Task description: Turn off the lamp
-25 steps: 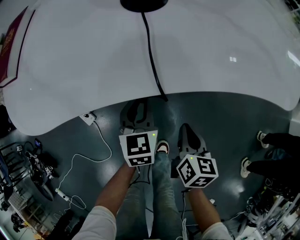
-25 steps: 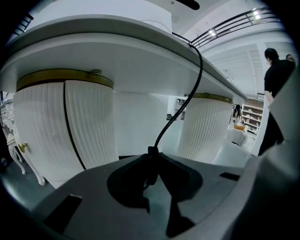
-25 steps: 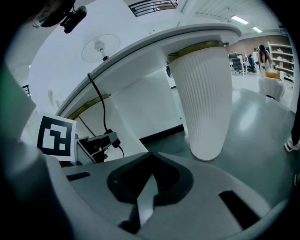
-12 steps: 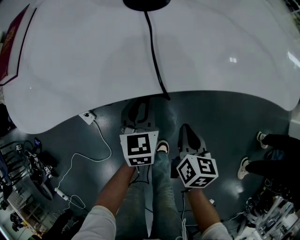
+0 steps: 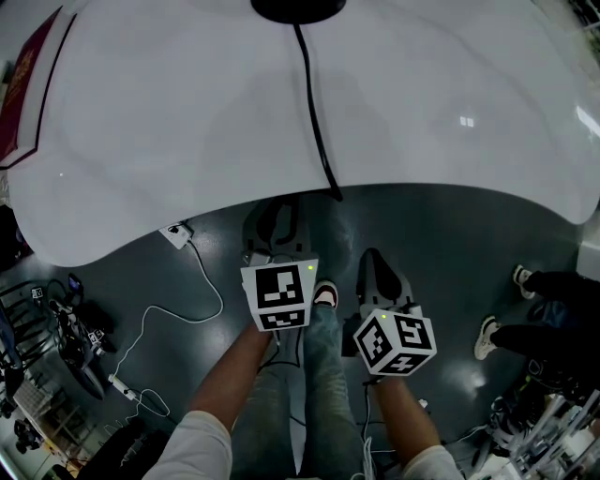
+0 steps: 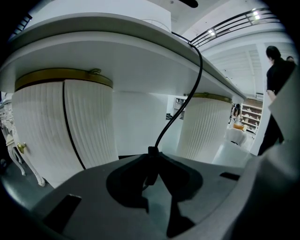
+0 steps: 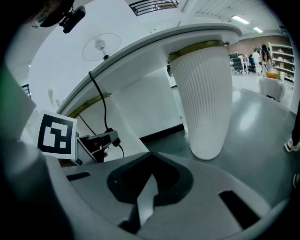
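Note:
The lamp's black base (image 5: 298, 7) stands at the far edge of the white table (image 5: 169, 131). Its black cord (image 5: 314, 112) runs across the top and drops over the near edge. My left gripper (image 5: 279, 211) sits just under that edge. In the left gripper view the cord (image 6: 187, 89) comes down into the left gripper (image 6: 152, 152), whose tips are shut on a small black block on it. The right gripper view shows the left gripper's fingers (image 7: 101, 139) on that block, cord (image 7: 101, 103) rising to the tabletop. My right gripper (image 7: 152, 157) is shut and empty, lower right (image 5: 380, 272).
Fluted white table legs (image 7: 206, 93) (image 6: 61, 131) stand close ahead. A white adaptor with a thin cable (image 5: 175, 236) lies on the dark floor. Another person's shoes (image 5: 525, 277) are at the right. A red book (image 5: 23, 84) lies on the table's left.

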`<act>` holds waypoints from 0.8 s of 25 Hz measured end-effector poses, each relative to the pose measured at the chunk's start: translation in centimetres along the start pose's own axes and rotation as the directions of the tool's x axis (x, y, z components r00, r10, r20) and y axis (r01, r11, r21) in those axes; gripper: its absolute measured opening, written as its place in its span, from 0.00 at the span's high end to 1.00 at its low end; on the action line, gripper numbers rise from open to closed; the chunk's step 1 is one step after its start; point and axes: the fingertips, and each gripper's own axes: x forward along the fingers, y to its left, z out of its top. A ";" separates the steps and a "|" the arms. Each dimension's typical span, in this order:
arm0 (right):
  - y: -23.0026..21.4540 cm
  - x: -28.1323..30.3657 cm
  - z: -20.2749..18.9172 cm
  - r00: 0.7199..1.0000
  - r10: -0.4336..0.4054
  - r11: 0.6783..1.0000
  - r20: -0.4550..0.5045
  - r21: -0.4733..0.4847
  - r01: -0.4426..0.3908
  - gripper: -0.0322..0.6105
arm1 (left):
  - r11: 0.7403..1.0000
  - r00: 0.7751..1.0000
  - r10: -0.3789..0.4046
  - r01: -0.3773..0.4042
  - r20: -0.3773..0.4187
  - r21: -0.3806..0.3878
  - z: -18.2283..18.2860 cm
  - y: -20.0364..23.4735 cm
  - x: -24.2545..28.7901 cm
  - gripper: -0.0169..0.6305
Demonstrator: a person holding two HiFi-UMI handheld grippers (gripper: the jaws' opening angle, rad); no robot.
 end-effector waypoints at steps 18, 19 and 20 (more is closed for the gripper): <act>-0.3 -0.1 -0.2 1.000 0.003 1.000 -0.005 0.004 -0.003 0.95 | 1.000 0.999 -0.005 0.005 0.037 0.003 0.6 -0.4 -0.3 0.85; -0.3 -0.1 -0.2 1.000 0.003 1.000 -0.004 0.004 -0.003 0.95 | 1.000 0.999 -0.005 0.005 0.040 0.002 0.7 -0.5 -0.4 0.85; -0.3 -0.1 -0.1 1.000 0.003 1.000 -0.003 0.004 -0.003 0.95 | 1.000 0.999 -0.005 0.005 0.042 0.000 0.8 -0.5 -0.5 0.85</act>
